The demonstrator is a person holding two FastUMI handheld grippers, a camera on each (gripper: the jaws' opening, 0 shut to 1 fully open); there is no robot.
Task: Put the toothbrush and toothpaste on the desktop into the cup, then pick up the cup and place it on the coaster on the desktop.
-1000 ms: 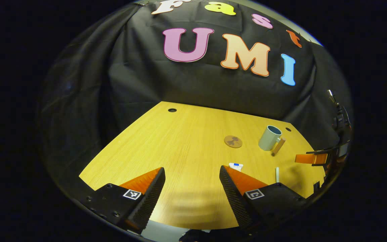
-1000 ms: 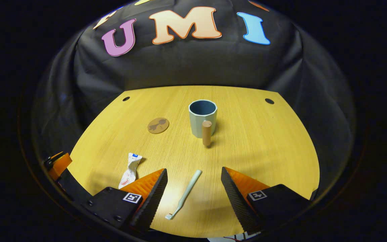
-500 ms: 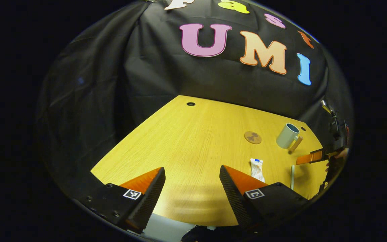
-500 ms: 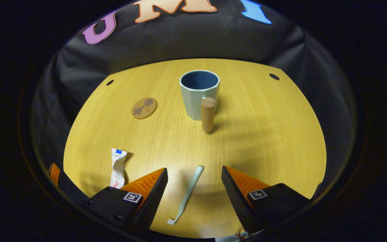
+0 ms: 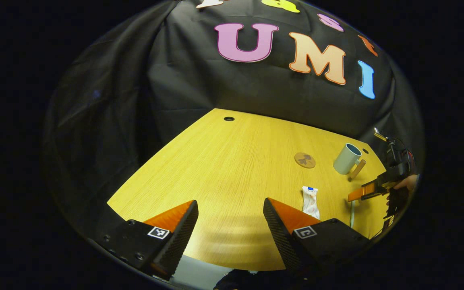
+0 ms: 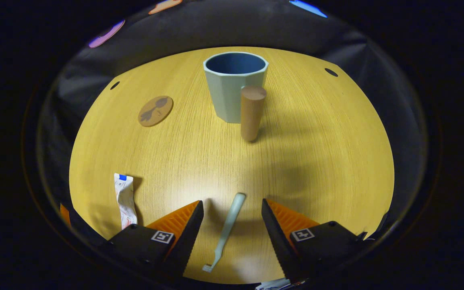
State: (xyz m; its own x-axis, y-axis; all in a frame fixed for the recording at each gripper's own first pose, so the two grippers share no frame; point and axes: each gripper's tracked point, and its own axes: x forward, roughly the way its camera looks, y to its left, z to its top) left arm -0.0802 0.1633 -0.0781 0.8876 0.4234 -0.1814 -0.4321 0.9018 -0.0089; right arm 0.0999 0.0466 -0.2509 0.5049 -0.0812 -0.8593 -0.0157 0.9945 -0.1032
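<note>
Currently, right gripper (image 6: pixel 232 225): hovering low over the desk (image 6: pixel 316 161) with its jaws standing wide apart, the toothbrush lying between the fingers without either one touching it.
Toothbrush (image 6: pixel 227 229): lying flat on the desk, pale green, bristle end pointing toward the near edge and handle end pointing toward the cup.
Cup (image 6: pixel 234 88): standing upright farther along the desk, light green outside and blue inside, its wooden handle (image 6: pixel 252 110) facing the right gripper.
Toothpaste (image 6: pixel 125 199): lying flat to the left of the toothbrush, a crumpled white tube with a blue cap end.
Coaster (image 6: pixel 155 110): sitting flat left of the cup, round and brown, well apart from the tube.
Left gripper (image 5: pixel 230 225): hanging over bare desk with its jaws wide and nothing between them, the toothpaste just beyond its right finger in the left gripper view.
</note>
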